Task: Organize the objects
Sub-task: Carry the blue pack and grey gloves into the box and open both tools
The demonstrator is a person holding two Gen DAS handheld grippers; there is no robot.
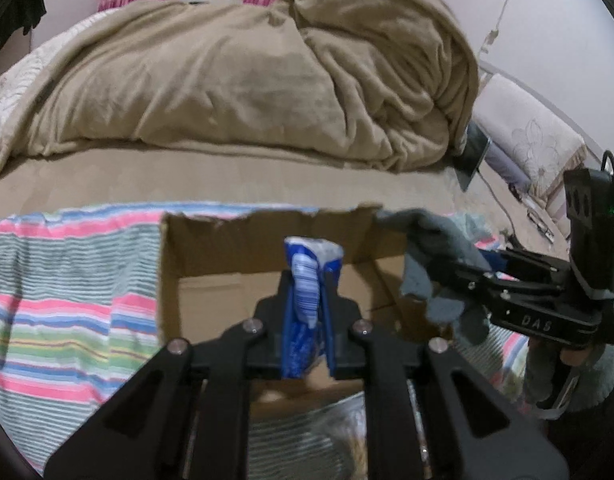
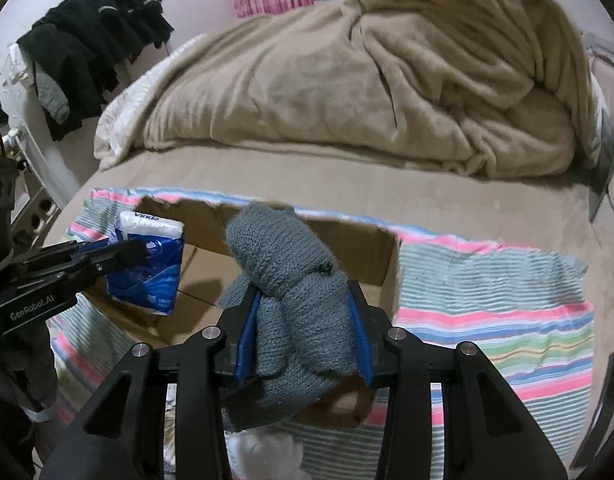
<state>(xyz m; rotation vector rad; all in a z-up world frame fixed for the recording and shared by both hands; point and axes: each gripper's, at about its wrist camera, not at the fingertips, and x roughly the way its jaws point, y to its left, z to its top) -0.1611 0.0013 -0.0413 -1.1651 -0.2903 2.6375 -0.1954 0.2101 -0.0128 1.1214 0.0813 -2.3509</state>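
My left gripper (image 1: 310, 284) is shut on a blue and white tissue pack (image 1: 307, 280) and holds it above the open cardboard box (image 1: 267, 240). The pack also shows in the right wrist view (image 2: 147, 264), held by the left gripper (image 2: 123, 256) over the box's left side. My right gripper (image 2: 303, 308) is shut on a grey knitted glove (image 2: 283, 264) and holds it above the box (image 2: 367, 248). In the left wrist view the glove (image 1: 439, 256) hangs from the right gripper (image 1: 467, 276) over the box's right edge.
The box sits on a striped towel (image 1: 67, 300) spread on a bed. A rumpled tan blanket (image 1: 247, 80) lies behind. A tablet (image 1: 473, 152) leans at the blanket's right. Dark clothes (image 2: 87, 40) hang at the far left. Crinkly plastic (image 1: 327, 432) lies below the left gripper.
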